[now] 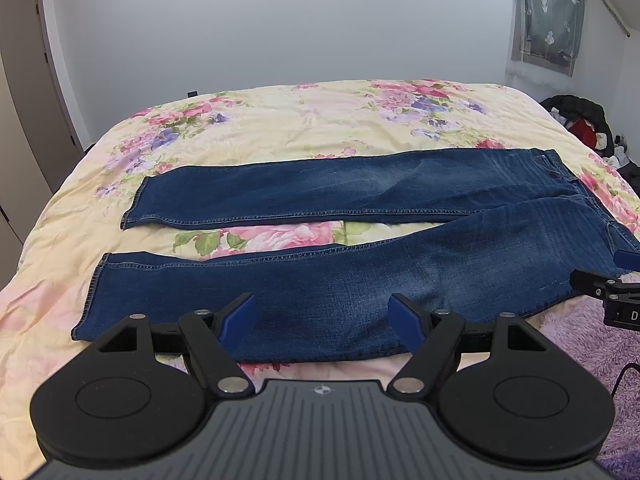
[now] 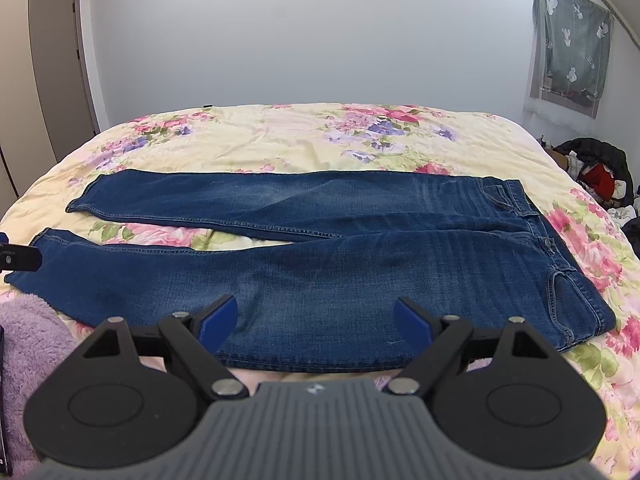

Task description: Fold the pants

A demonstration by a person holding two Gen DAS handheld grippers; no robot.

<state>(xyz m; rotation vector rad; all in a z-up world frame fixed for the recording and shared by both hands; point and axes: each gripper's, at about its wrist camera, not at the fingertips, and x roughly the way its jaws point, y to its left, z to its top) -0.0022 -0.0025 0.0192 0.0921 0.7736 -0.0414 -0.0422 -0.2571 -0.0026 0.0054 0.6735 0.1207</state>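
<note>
Nearest, in the left wrist view: left tool [image 1: 322,318], black arms with blue pads spread wide apart, gripping nothing, poised above the near edge of the lower trouser leg. In the right wrist view: right tool [image 2: 316,318], likewise spread wide and empty, poised over the thigh part of that same leg.

Just beyond both: dark blue denim pants [image 2: 320,256], laid flat and unfolded on a bed with a cream floral quilt [image 2: 256,136]. Long axis running left to right across both views. Hems at the left, closest to the left tool; waistband with button at the right, closest to the right tool. Legs parted, a wedge of quilt showing between them, near leg directly ahead of both tools.

Probably next: near leg lifted away and over onto the far leg.

Farthest: plain pale wall.
</note>
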